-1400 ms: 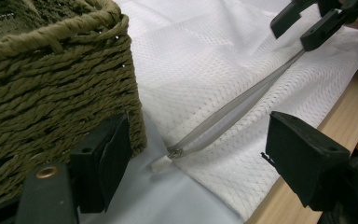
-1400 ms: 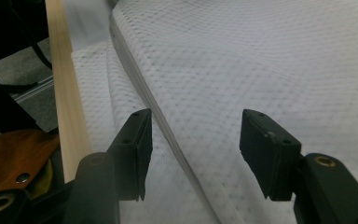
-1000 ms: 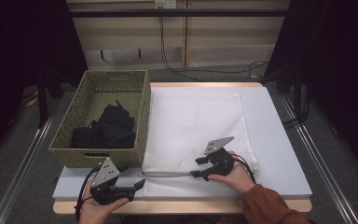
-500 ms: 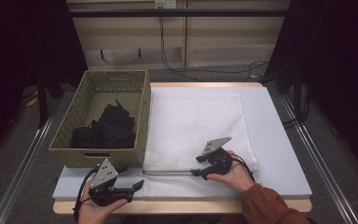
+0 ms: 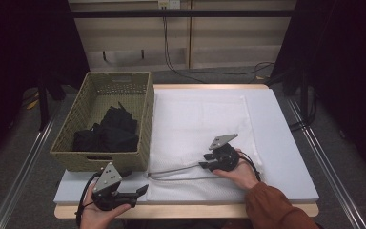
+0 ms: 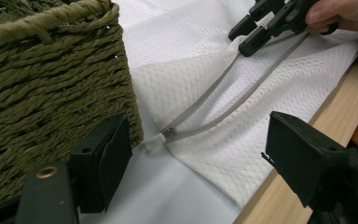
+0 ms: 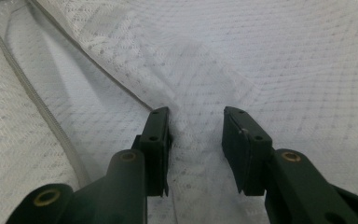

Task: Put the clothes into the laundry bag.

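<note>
At the lower left of the high view, the left gripper (image 5: 140, 190) hangs released beside the basket (image 5: 143, 125). At lower centre, the right gripper (image 5: 204, 161), jaws parted, rests on the white mesh bag (image 5: 200, 114) near its grey zipper (image 5: 176, 170).

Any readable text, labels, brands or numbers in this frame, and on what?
None can be read.
Woven basket: no label.
White mesh bag with grey zipper: no print.
Left claw and right claw: no markings.

Black tools (image 5: 143, 190), rust-orange sleeve (image 5: 271, 207)
</note>
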Available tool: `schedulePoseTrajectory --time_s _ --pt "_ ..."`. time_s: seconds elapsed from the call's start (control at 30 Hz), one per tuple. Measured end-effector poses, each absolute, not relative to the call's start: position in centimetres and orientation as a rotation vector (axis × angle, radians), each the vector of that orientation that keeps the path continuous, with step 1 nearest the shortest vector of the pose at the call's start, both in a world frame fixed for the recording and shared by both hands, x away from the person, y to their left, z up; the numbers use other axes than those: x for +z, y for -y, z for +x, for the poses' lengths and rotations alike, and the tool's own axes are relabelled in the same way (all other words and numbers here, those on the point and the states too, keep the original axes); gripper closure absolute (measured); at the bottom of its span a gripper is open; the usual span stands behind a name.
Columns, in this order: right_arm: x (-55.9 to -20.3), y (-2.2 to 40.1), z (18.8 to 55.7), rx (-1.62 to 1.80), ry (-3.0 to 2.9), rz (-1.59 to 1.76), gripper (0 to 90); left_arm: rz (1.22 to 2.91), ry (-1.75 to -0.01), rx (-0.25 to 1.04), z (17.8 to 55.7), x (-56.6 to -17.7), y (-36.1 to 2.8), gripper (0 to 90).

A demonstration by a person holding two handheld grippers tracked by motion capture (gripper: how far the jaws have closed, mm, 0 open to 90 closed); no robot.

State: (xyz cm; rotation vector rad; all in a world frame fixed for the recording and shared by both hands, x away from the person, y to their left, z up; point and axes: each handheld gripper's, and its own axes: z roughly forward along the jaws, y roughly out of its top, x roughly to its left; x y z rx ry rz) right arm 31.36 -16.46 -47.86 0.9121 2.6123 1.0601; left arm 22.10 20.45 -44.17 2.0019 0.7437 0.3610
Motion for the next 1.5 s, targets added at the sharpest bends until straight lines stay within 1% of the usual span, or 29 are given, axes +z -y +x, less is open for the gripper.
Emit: schedulePoseTrajectory --time_s 0.33,0.47,0.57,0.63,0.7,0.8,1.5 --pt "-48.2 16.9 31.5 1.100 -2.632 0.797 60.8 2.004 -0.748 0.363 22.1 -44.2 -20.5 22.2" --pt "-48.2 17.1 31.8 1.115 -2.631 0.814 69.3 2.000 -0.747 0.354 22.1 -44.1 -20.5 22.2" --pt "-48.2 17.1 32.0 1.114 -2.616 0.862 79.7 2.011 -0.745 0.353 22.0 -44.1 -20.4 21.6" --pt "-48.2 17.2 32.3 1.127 -2.615 0.903 83.4 2.006 -0.750 0.354 22.0 -44.2 -20.5 21.4" --pt "-48.2 17.4 32.5 1.129 -2.617 0.901 84.2 1.998 -0.759 0.362 22.1 -44.1 -20.7 21.4" --pt "-48.2 17.4 32.5 1.137 -2.621 0.907 88.3 2.002 -0.759 0.365 22.1 -44.2 -20.7 21.4" --pt "-46.1 18.3 32.7 1.338 -2.535 1.009 89.3 1.963 -0.755 0.356 21.8 -44.1 -20.6 20.8"
